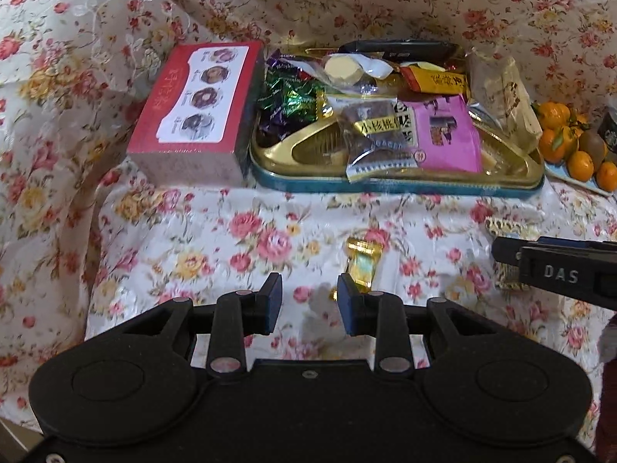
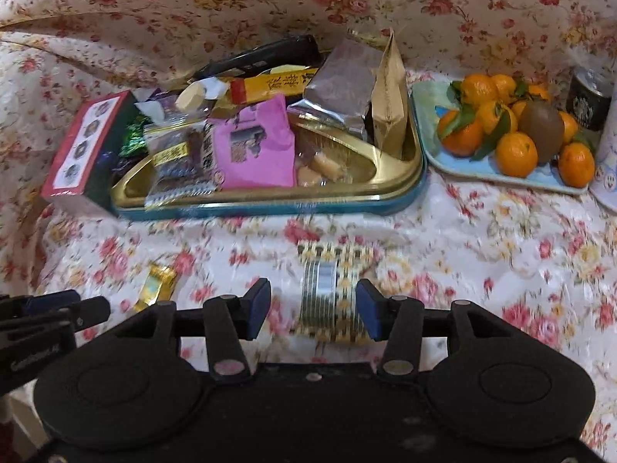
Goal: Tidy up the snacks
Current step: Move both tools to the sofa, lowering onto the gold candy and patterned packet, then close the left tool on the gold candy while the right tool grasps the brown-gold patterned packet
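On the floral cloth [image 2: 482, 231] lie two loose snacks: gold candy [image 1: 360, 264], patterned packet [image 2: 333, 293].

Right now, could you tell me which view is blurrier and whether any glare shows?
Right wrist view: motion blur smears the patterned packet and cloth. Left wrist view: sharper, glare on the gold candy and gold tray; both bend at the edges.

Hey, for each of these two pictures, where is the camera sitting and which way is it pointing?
Left wrist: sits on the left claw, looking forward and down at a gold candy on the flowered cloth; the right claw pokes in from the right edge.
Right wrist: sits on the right claw, looking forward and down at a patterned packet between its open fingers; the left claw shows at the left edge.
Shared: the snack tin, red box, oranges.
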Motion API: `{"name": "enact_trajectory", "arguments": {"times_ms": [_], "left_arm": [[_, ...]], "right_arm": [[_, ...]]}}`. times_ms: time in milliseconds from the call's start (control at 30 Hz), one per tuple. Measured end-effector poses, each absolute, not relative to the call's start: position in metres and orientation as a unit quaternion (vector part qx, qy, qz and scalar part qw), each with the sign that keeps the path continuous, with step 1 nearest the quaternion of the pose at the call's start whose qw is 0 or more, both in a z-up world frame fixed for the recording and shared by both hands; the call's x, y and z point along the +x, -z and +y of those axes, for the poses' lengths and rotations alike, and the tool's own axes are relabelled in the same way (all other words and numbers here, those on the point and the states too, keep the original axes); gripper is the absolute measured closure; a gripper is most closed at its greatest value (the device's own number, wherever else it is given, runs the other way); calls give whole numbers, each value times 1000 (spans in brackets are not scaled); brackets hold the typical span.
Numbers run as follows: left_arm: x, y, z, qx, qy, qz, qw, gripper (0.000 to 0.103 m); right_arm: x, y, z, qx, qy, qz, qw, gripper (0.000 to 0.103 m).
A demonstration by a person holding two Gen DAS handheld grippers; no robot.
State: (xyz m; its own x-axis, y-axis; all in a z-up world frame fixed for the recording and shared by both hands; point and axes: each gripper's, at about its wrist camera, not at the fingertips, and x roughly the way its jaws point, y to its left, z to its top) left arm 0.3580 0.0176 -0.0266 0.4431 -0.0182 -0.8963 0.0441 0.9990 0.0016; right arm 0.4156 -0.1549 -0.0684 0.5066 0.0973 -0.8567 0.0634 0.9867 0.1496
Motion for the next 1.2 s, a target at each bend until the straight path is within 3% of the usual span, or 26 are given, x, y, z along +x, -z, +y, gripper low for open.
{"name": "enact_trajectory", "arguments": {"times_ms": [1200], "left_arm": [[380,60,-10,30,72,514,854,58]], "right_arm": [[431,94,-156,45,-14,492,869,47]]}}
